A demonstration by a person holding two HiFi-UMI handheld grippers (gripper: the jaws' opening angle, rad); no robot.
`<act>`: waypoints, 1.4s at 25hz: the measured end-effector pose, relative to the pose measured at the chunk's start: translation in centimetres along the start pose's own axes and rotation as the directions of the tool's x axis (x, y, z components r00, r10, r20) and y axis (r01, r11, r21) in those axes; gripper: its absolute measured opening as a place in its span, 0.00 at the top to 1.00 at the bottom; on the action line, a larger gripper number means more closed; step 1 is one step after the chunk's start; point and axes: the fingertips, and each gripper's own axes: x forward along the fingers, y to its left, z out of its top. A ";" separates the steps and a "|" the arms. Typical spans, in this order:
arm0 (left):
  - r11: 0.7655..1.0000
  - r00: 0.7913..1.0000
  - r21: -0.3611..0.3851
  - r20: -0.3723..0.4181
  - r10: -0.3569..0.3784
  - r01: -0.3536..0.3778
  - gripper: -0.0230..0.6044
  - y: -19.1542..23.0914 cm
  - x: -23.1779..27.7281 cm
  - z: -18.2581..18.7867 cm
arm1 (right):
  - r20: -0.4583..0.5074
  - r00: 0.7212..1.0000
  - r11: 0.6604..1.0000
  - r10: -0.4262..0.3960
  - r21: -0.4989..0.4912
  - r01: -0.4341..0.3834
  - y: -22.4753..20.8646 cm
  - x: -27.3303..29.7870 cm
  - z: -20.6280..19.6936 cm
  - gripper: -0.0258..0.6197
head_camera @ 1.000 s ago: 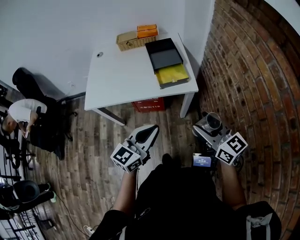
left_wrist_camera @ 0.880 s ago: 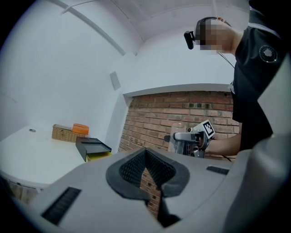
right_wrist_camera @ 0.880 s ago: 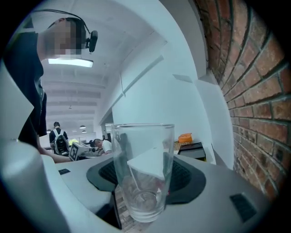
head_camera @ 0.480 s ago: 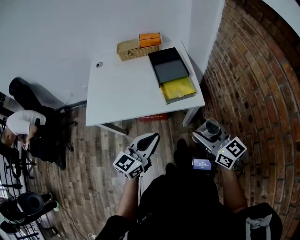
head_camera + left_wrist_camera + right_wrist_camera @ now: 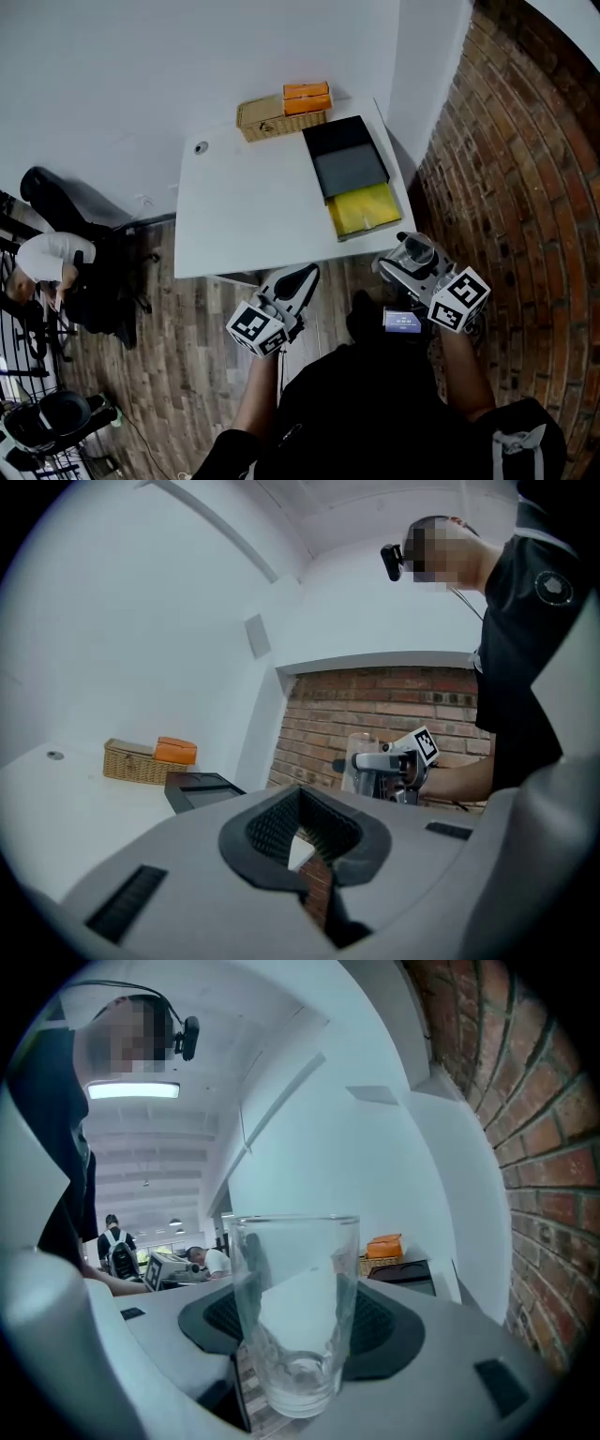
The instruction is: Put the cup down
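Cup point(image 5: 418, 248) held upright in right gripper point(image 5: 298, 1326), at table point(image 5: 244, 225) near corner; left gripper point(image 5: 302, 274) closed, empty (idle). To be carried over bare top, kept level, lowered before release

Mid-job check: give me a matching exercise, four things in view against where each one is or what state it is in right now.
Things:
1. cup
2. orange box
3. yellow tray
4. left gripper

Places or states:
A. on top of the wicker basket
B. on the table, beside the black tray
C. jaws together, nothing held
D. between the jaws of the right gripper

Pairs: 1-D, 2-A, 3-B, 4-C
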 end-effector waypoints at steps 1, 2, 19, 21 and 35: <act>1.000 1.000 -0.002 0.001 0.002 -0.002 0.95 0.6 0.8 0.3 | -0.002 1.000 1.000 0.007 0.003 -0.007 -0.7 0.5 0.3 0.52; 1.000 1.000 -0.003 0.000 0.003 -0.003 0.95 1.1 1.6 0.6 | -0.005 1.000 1.000 0.014 0.006 -0.014 -1.5 0.9 0.6 0.52; 0.997 0.997 -0.029 -0.008 0.074 -0.075 0.95 8.1 10.3 2.5 | -0.054 0.992 0.993 0.117 0.037 -0.115 -11.6 7.3 2.6 0.52; 0.996 0.997 -0.051 -0.025 0.075 -0.076 0.95 8.4 10.3 2.0 | -0.057 0.991 0.992 0.121 0.044 -0.119 -11.5 7.7 2.6 0.52; 0.999 1.000 -0.026 -0.024 -0.020 0.020 0.95 10.5 11.2 3.9 | -0.021 0.999 0.999 0.043 0.032 -0.043 -11.3 9.2 4.2 0.52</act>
